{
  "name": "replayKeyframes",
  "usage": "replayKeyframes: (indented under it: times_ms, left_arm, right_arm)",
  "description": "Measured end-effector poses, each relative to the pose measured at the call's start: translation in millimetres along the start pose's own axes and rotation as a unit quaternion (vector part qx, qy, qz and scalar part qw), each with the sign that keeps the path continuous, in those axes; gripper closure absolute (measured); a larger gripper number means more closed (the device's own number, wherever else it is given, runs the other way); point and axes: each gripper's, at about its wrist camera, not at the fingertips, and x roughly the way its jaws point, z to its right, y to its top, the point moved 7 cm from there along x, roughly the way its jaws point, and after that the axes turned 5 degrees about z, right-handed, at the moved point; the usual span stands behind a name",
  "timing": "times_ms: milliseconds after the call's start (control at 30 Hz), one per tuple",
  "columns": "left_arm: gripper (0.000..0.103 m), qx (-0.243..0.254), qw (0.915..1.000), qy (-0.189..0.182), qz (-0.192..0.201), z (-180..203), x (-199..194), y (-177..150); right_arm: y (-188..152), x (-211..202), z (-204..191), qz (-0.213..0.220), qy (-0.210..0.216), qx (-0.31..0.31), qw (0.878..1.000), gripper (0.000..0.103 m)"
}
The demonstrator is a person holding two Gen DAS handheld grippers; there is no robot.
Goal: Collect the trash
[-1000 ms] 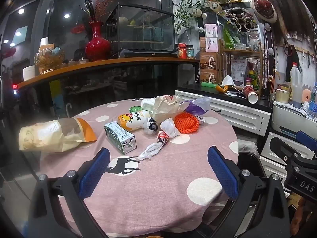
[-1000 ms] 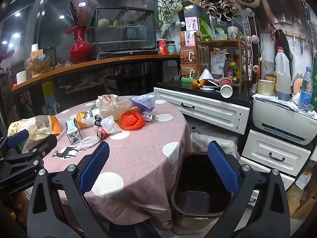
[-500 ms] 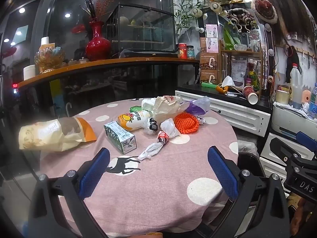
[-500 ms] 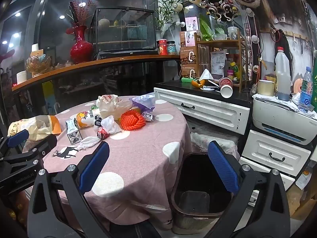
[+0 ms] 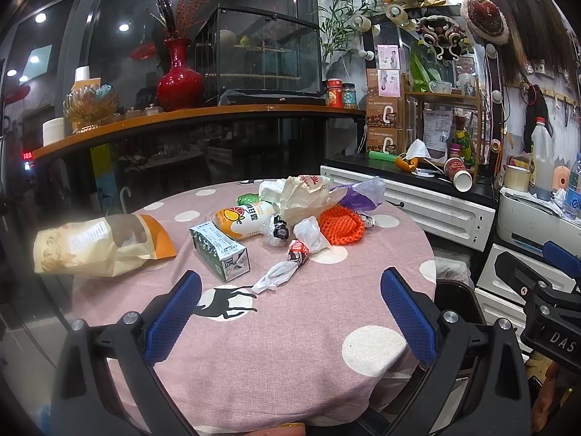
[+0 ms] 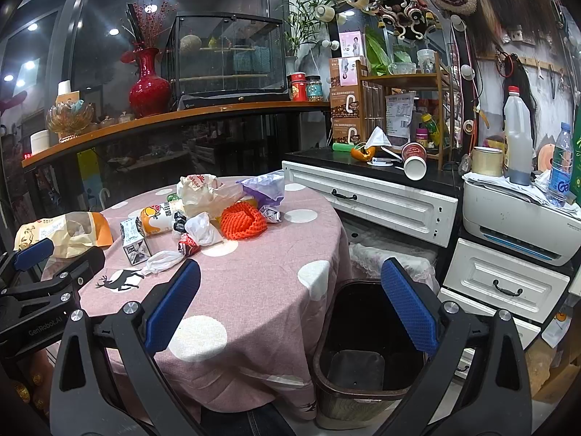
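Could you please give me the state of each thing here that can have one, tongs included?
Left tongs: open, empty.
Right tongs: open, empty.
Trash bin: open, nothing visible inside.
Milk carton: lying on its side.
Orange drink bottle: lying down.
Paper cup: tipped over on the counter.
Top drawer: shut.

The table (image 6: 254,312) hides the near side of the bin (image 6: 363,392).

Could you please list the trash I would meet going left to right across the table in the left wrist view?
Yellow paper bag → milk carton → twisted white wrapper → orange foam net
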Motion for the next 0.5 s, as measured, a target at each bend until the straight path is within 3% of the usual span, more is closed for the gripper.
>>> replayKeyframes:
  times_ms: [500]
  left_arm:
    - [0.005, -0.001, 1.0, -0.001, 0.0, 4.1, 0.9, 0.0]
  right_arm:
    - [0.1, -0.1, 0.2, 0.0, 0.0, 0.0, 1.0, 0.005]
